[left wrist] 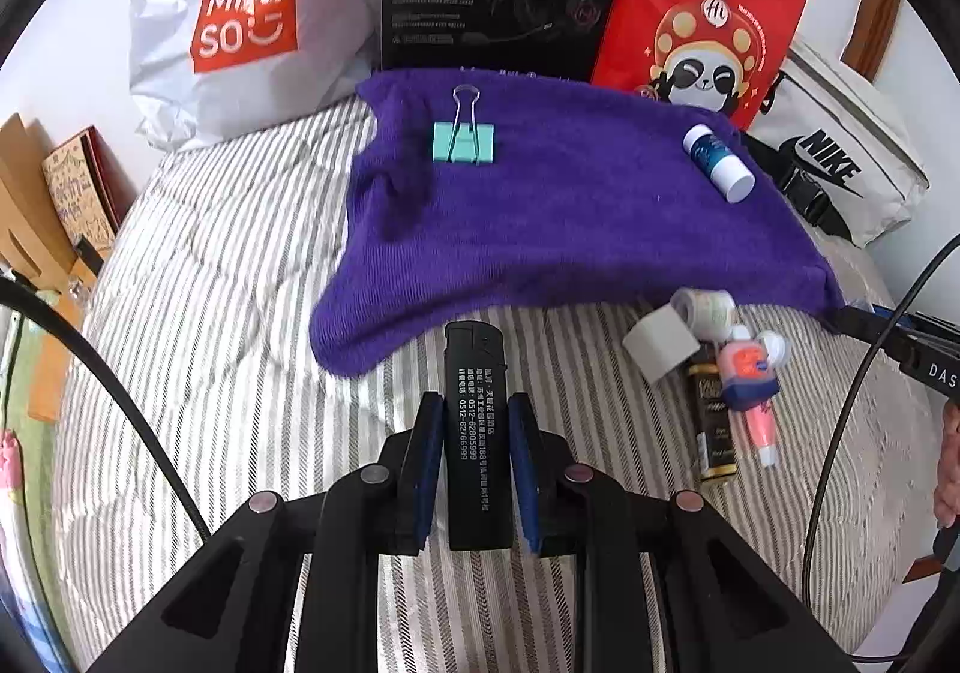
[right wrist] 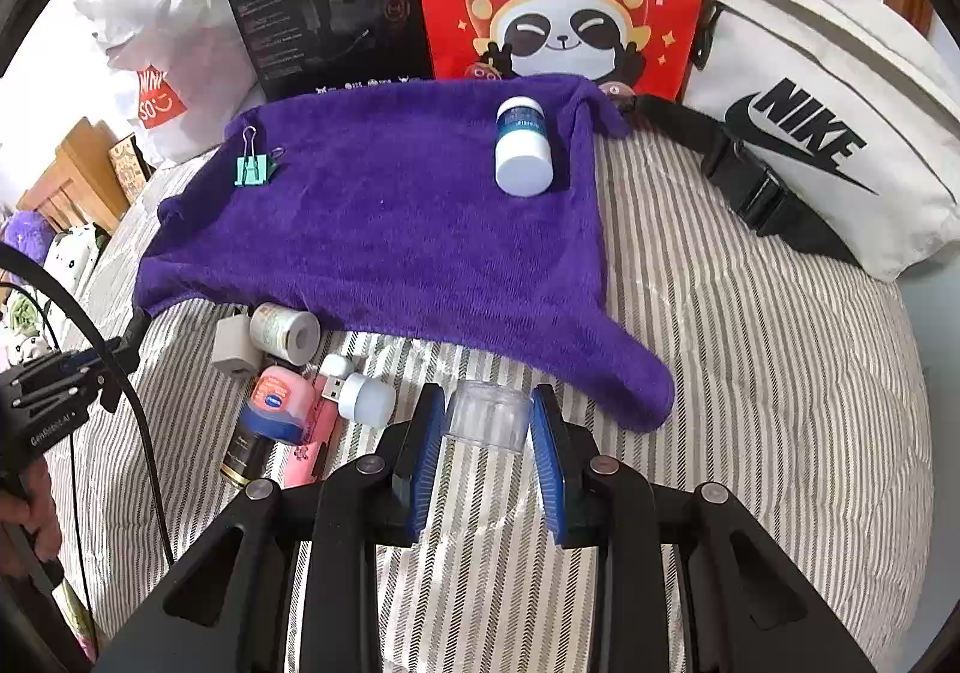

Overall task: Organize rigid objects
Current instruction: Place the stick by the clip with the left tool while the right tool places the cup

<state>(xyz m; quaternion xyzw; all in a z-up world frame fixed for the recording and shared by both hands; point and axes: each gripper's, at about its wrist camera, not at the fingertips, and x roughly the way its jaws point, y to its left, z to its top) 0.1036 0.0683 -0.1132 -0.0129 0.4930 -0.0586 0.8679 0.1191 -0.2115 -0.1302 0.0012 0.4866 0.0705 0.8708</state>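
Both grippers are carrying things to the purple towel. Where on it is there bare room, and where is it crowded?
The purple towel is bare across its middle and near edge, between the teal binder clip and the white bottle. Crowded: the small items heaped on the striped bedding just off the towel's near edge.

Black lighter (left wrist: 477, 433) lengthwise in jaws; clear cup (right wrist: 487, 416) in jaws; teal clip (left wrist: 463, 142), white bottle (left wrist: 718, 162) on towel
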